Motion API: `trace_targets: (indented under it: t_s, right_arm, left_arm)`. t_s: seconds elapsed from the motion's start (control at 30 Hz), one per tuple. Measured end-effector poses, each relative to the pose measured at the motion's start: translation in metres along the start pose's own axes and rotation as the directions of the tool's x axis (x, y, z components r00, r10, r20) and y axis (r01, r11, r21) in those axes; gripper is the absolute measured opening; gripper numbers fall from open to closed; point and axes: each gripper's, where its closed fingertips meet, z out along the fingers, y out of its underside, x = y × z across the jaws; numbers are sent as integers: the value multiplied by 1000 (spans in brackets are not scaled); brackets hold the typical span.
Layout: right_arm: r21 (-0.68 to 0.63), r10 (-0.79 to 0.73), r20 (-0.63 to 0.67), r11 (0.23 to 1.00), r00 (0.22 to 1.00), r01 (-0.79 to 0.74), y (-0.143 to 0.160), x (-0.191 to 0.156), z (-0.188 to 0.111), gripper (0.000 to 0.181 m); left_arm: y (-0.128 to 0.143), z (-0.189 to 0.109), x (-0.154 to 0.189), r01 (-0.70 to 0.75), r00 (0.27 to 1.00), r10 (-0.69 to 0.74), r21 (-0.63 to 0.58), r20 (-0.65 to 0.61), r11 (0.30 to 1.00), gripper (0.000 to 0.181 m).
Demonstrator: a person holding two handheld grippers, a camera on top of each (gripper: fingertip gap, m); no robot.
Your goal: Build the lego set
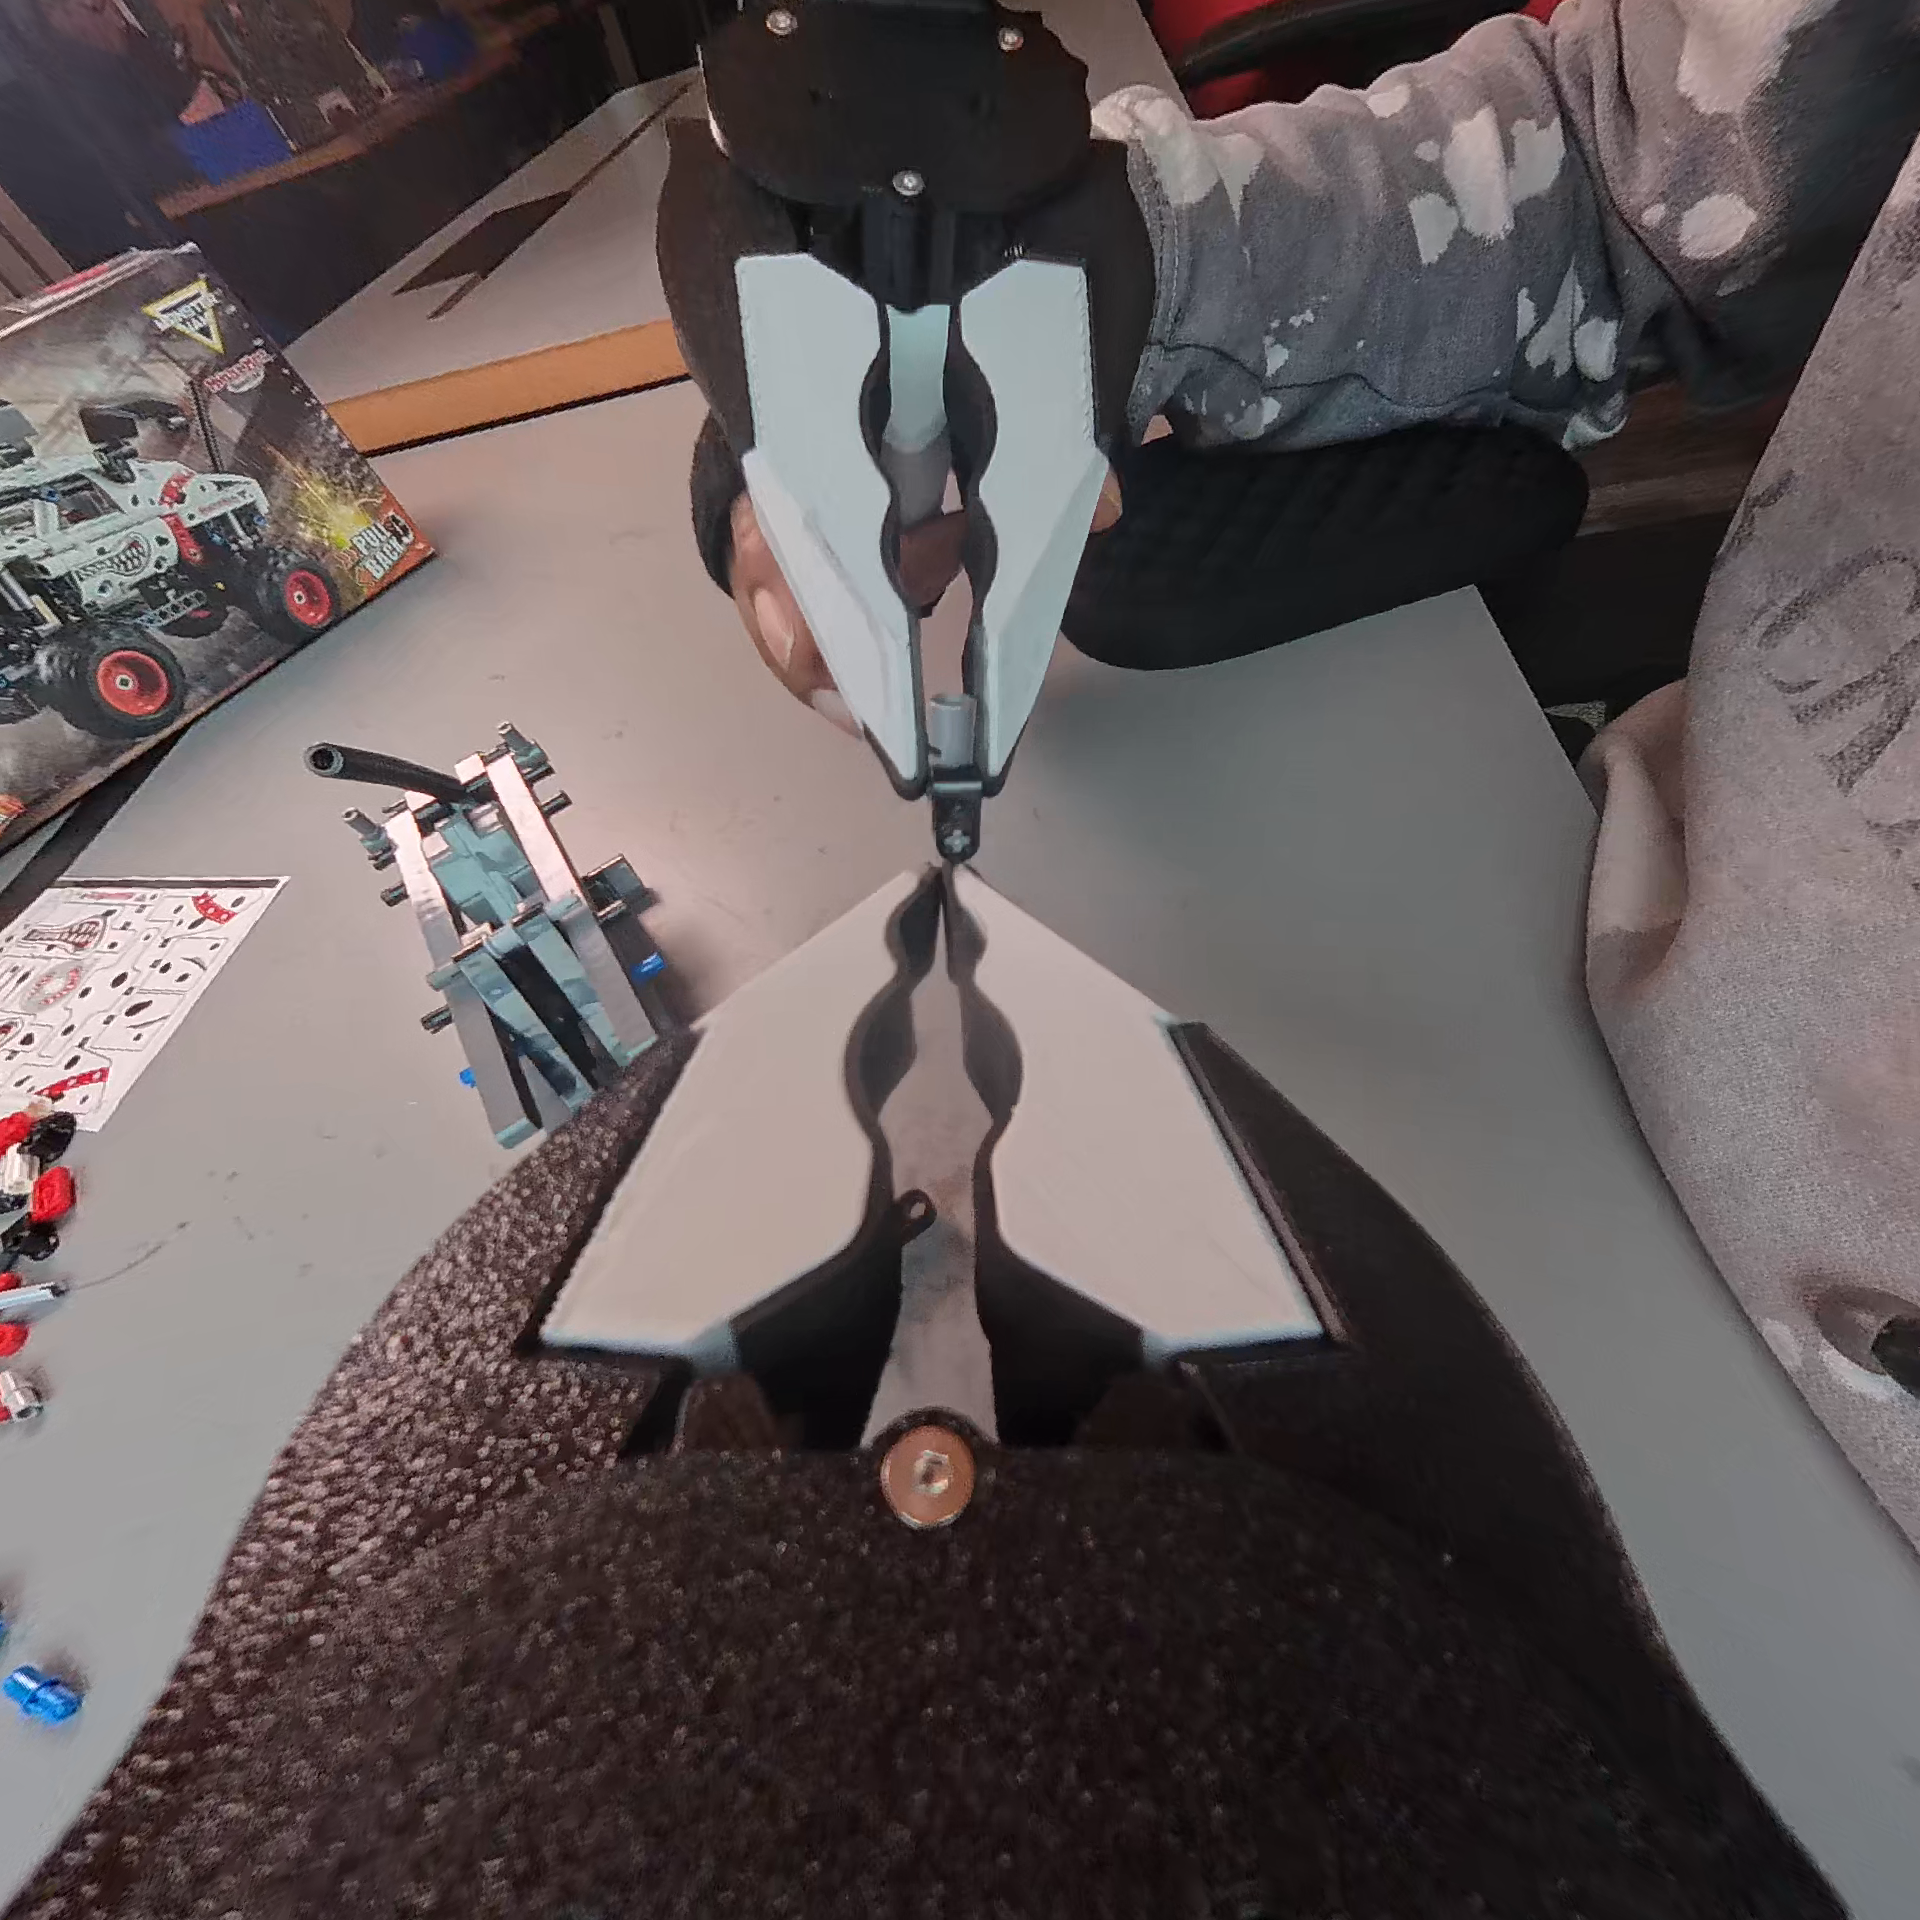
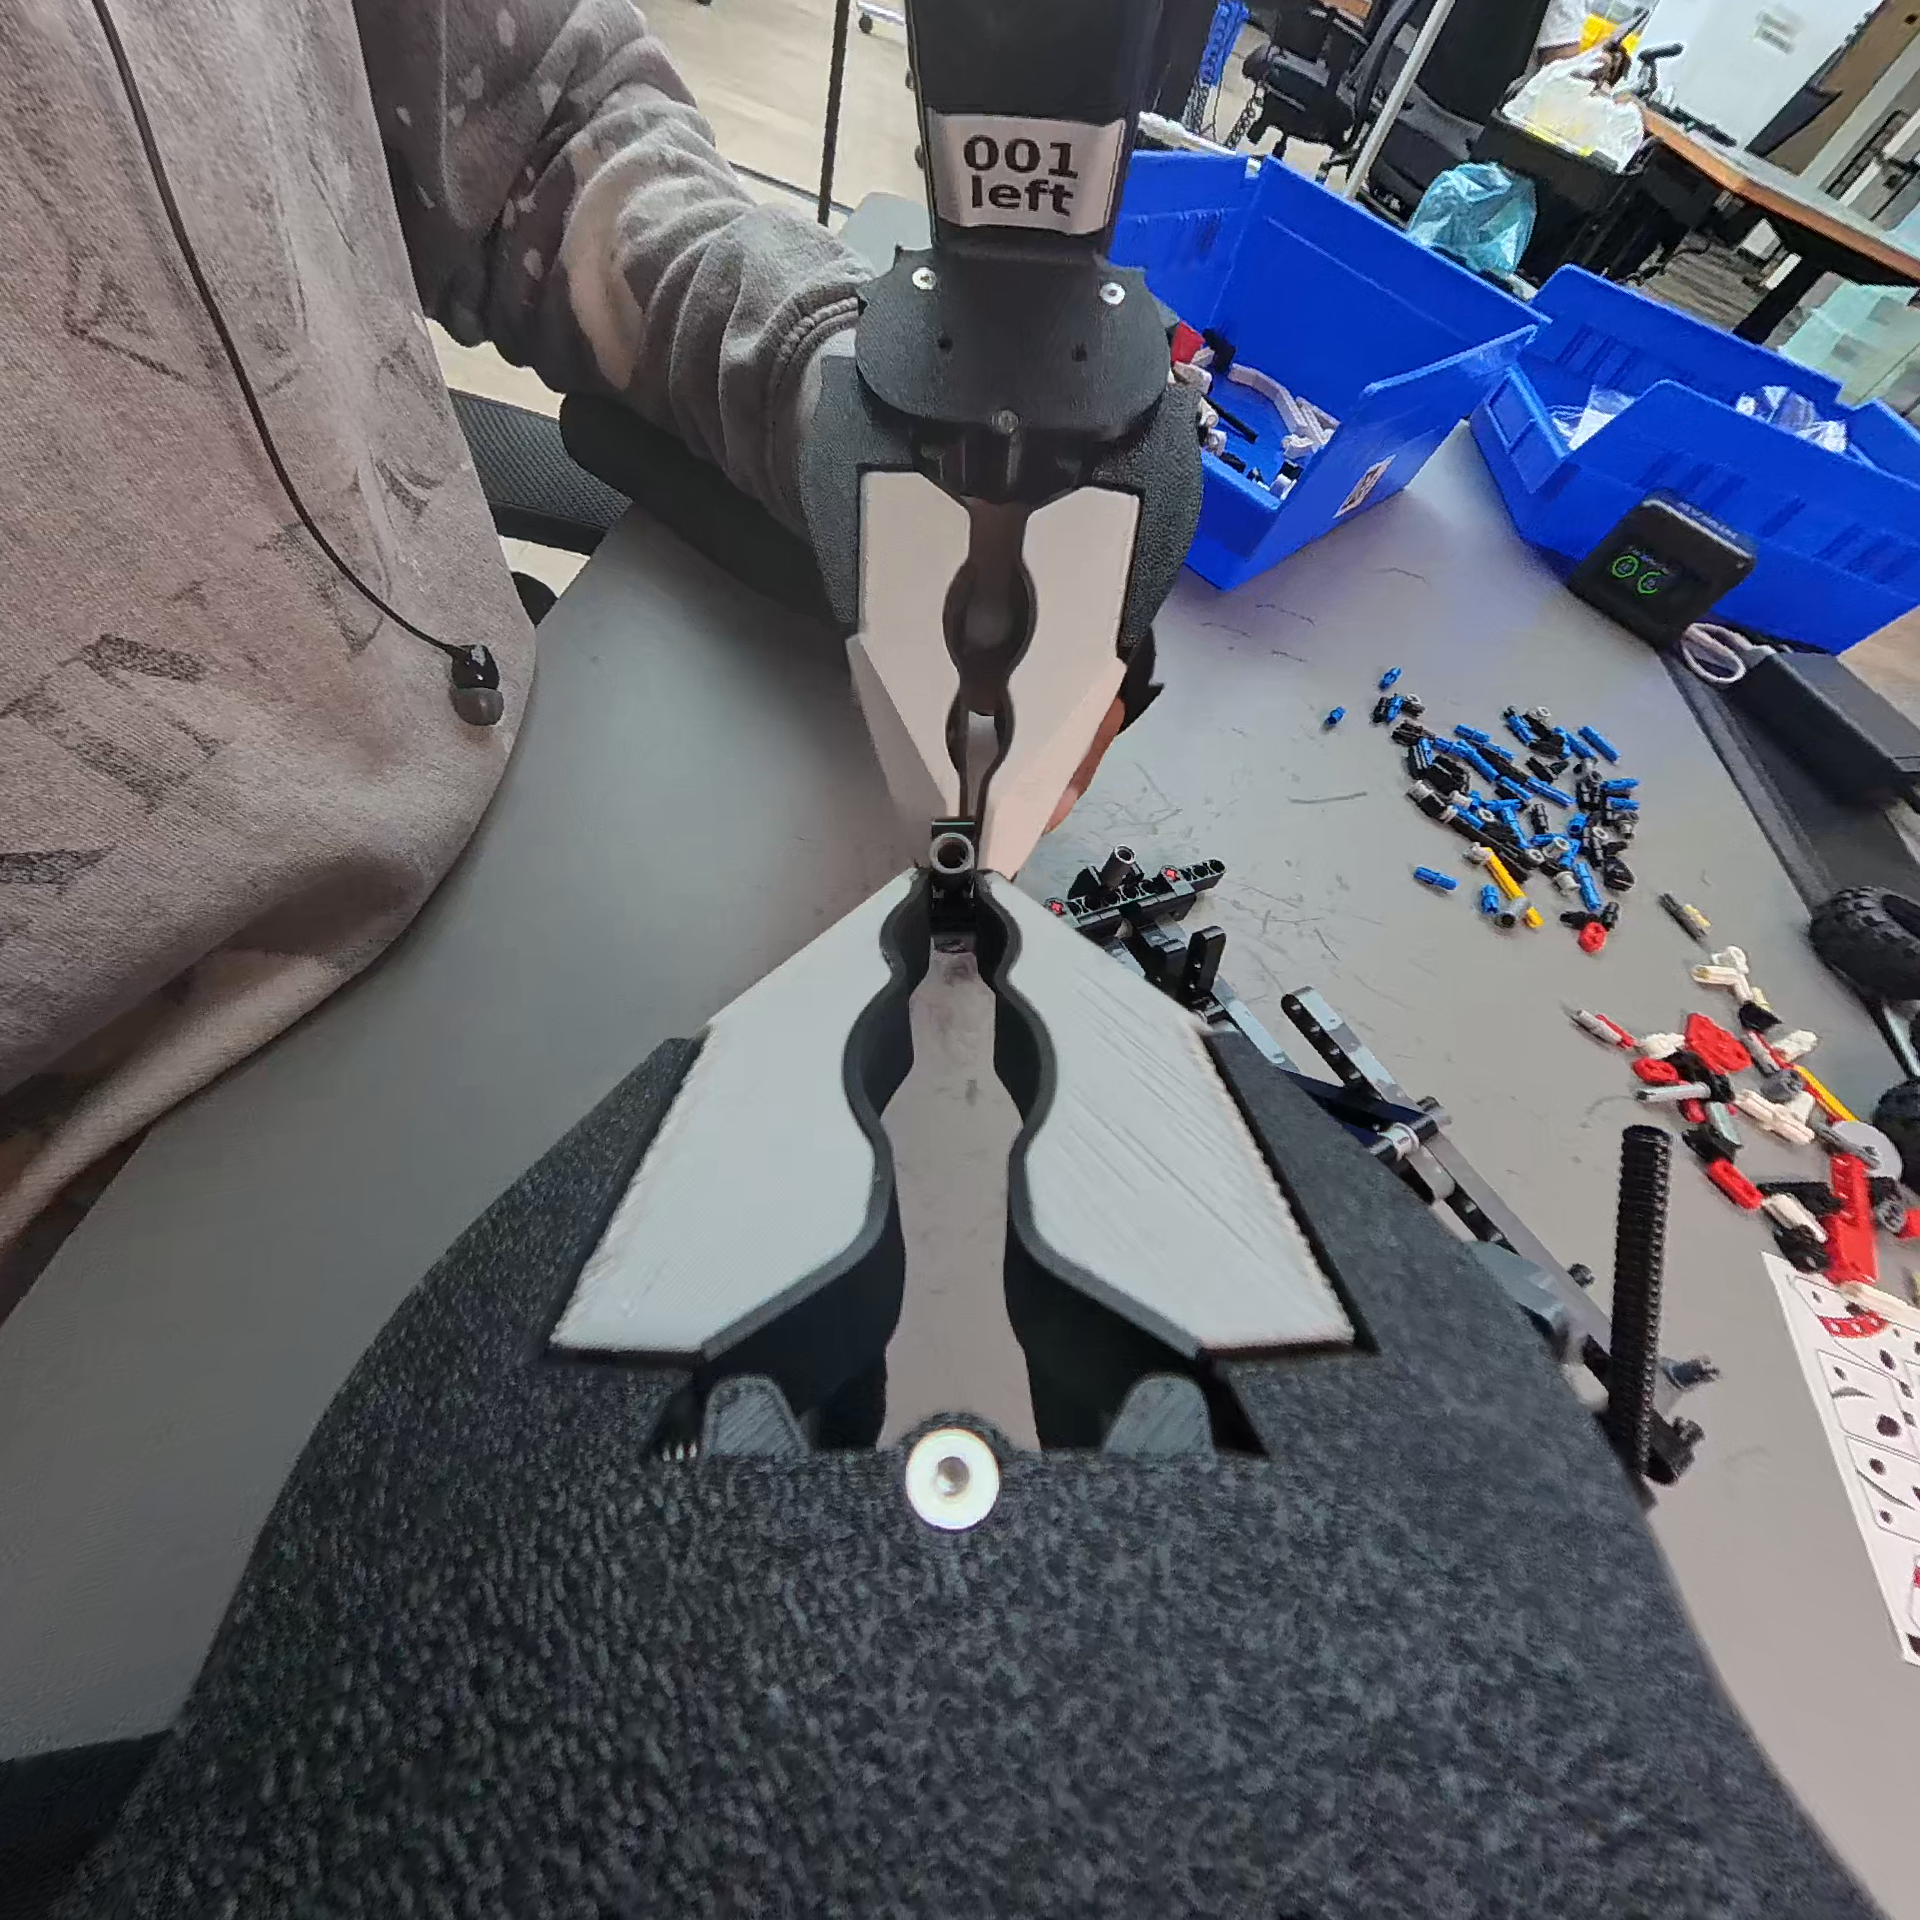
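Build is early: only a partial chassis (image 1: 520, 935) stands, loose parts (image 2: 1517, 800) remain, while the right gripper (image 2: 951, 883) clamps a black connector (image 2: 951, 868) and the left gripper (image 1: 948, 868) is pinched closed at its tip.

Set box (image 1: 156, 499) cut by left edge; sticker sheet (image 2: 1870, 1455) cut at right; blue pin (image 1: 42, 1694) blurred.

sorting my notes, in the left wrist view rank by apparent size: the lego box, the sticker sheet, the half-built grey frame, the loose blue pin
1. lego box
2. half-built grey frame and sticker sheet: too alike, unranked; the sheet is cut off at the edge
3. loose blue pin, smallest though nearest the camera
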Motion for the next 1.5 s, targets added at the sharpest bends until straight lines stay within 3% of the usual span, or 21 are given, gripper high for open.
trace_targets:
  t_s: [0.2,0.33,0.57,0.67,0.8,0.93,1.0,1.23,1.37,1.5]
  right_arm:
    - [3,3,-11,1000,1000,-3,-1,2,-1,7]
    - [-13,-8,-22,1000,1000,7,2,4,-1,7]
    - [-56,-13,-16,998,1000,12,10,3,4,8]
    - [-37,23,-41,999,999,-25,7,9,2,8]
    - [-61,112,-135,991,984,-121,18,40,-20,34]
    - [-205,93,-332,964,939,-168,61,93,-59,53]
    - [-292,81,-374,935,924,-200,84,112,-71,66]
    - [-409,89,-266,891,960,-196,112,132,-50,90]
    - [-412,120,-166,893,979,-179,111,130,-31,87]
    - [-429,116,-154,887,981,-172,114,131,-29,67]
  left_arm:
    - [-4,-2,-1,12,1000,-12,19,-1,1000,2]
    - [-6,-5,-3,23,1000,-23,36,3,999,17]
    - [-3,-3,0,45,999,-45,12,-23,999,10]
    - [-5,-5,-5,130,991,-129,38,-33,991,9]
    - [-22,-18,-22,403,913,-385,162,-133,901,8]
    - [-34,-33,-38,582,813,-539,247,-223,775,8]
    - [-34,-36,-40,617,786,-568,254,-244,745,8]
    - [-34,-39,-41,635,771,-581,261,-259,727,8]
    - [-34,-43,-42,638,769,-581,274,-266,719,8]
    - [-34,-45,-41,636,771,-578,276,-266,721,8]
